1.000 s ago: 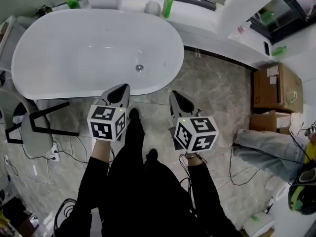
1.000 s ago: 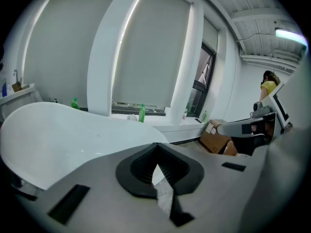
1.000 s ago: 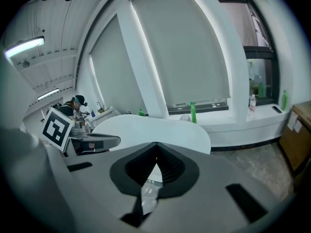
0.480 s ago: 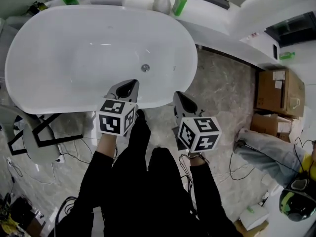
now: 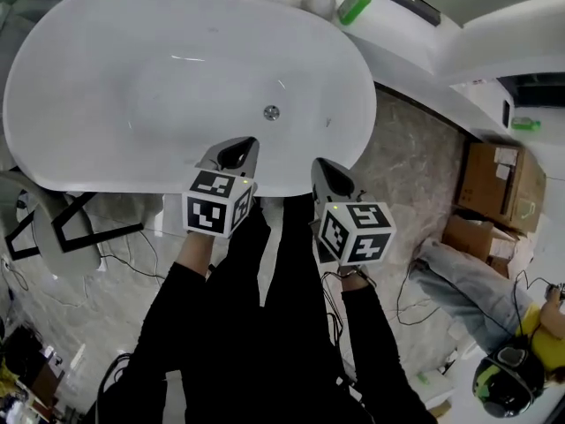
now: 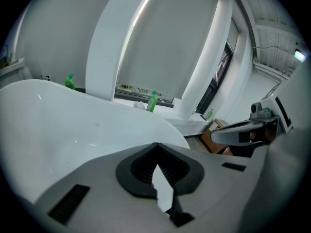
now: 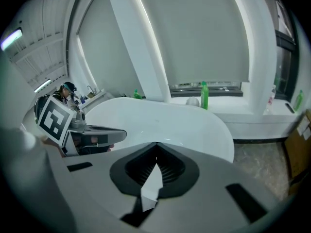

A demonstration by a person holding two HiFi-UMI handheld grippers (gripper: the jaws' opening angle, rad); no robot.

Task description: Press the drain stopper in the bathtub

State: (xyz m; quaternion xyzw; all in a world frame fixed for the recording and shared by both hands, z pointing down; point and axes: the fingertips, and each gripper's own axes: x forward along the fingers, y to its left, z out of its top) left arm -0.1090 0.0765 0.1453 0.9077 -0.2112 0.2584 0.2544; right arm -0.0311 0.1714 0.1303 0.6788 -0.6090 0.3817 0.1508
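Left gripper (image 5: 240, 147) at bathtub (image 5: 106, 177) rim

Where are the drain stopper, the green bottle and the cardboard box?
drain stopper (image 5: 272, 111): head view, centre of its metal cap.
green bottle (image 5: 355, 6): head view, middle of its body.
cardboard box (image 5: 493, 186): head view, its top face.

You had the whole basin of the bathtub (image 5: 106, 78) open, with a free way down from the near rim to the drain stopper (image 5: 271, 111). Your left gripper (image 5: 243, 146) hung over that rim and your right gripper (image 5: 323, 168) just outside it, both with jaws closed. A green bottle (image 5: 355, 5) stood on the far ledge. A chair (image 5: 53, 228) crowded the floor at near left.
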